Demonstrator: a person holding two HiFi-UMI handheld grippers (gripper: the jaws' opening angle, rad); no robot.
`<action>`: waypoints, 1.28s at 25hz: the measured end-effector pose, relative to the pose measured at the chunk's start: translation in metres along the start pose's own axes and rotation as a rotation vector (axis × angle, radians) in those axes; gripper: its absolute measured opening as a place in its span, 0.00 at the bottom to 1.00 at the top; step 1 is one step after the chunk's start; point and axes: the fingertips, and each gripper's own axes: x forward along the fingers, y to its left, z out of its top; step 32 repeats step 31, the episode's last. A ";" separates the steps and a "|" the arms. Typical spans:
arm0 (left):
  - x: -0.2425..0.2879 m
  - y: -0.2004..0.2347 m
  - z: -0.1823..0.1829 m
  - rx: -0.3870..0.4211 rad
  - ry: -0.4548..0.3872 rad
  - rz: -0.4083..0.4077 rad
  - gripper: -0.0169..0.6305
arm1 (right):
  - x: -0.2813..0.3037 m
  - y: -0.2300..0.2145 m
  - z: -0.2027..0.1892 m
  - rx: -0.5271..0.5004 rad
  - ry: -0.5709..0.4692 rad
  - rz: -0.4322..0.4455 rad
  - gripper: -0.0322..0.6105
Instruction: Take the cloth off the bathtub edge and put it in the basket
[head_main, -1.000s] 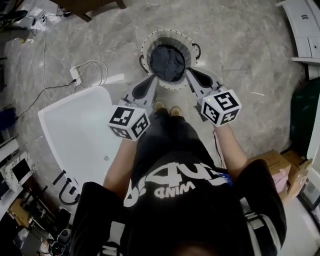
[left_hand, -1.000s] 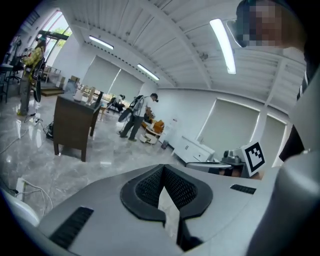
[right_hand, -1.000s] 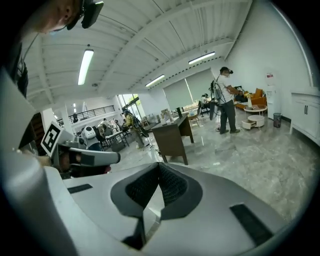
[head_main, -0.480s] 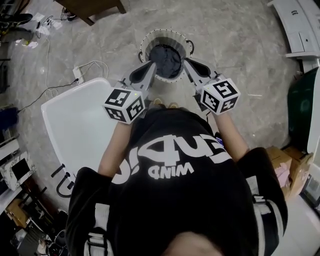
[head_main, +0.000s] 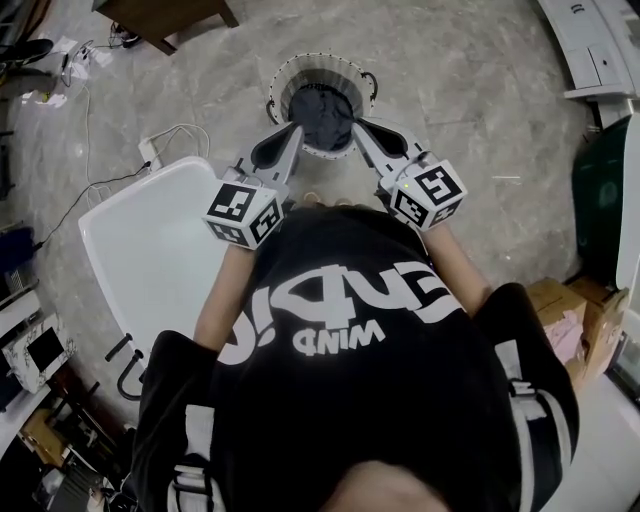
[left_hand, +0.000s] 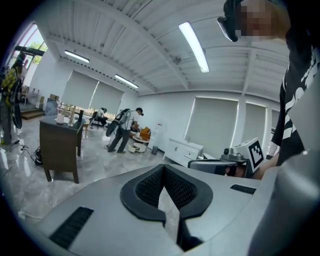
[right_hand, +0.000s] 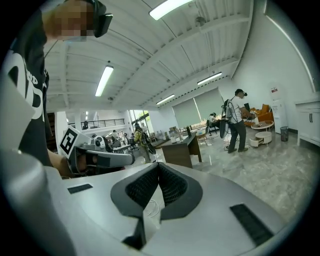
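In the head view, a round basket (head_main: 285, 80) with a white rim stands on the marble floor, and a dark cloth (head_main: 322, 112) lies bunched inside it. My left gripper (head_main: 292, 128) hovers over the basket's near left rim and my right gripper (head_main: 357, 127) over its near right rim. Both are raised and apart from the cloth. The white bathtub (head_main: 150, 250) lies at the left. In the left gripper view my left gripper (left_hand: 162, 167) is shut, with nothing between its tips. In the right gripper view my right gripper (right_hand: 159, 165) is shut and empty too.
White cables and a power strip (head_main: 152, 150) lie on the floor beyond the tub. A dark wooden desk (left_hand: 60, 137) stands farther off, with people walking in the distance. White cabinets (head_main: 600, 50), a green object (head_main: 605, 200) and cardboard boxes (head_main: 565, 310) line the right side.
Both grippers have risen and drawn back from the basket's opening toward its near rim. The cloth stays in the basket.
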 end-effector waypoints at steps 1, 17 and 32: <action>0.001 -0.001 0.001 0.003 -0.002 0.002 0.05 | -0.001 0.000 0.002 -0.001 -0.008 -0.003 0.07; -0.005 0.001 0.000 -0.009 -0.010 0.044 0.05 | -0.001 0.006 0.009 -0.043 -0.029 -0.035 0.07; -0.010 -0.009 -0.004 -0.018 -0.016 0.079 0.05 | -0.008 0.008 0.011 -0.054 -0.040 -0.029 0.07</action>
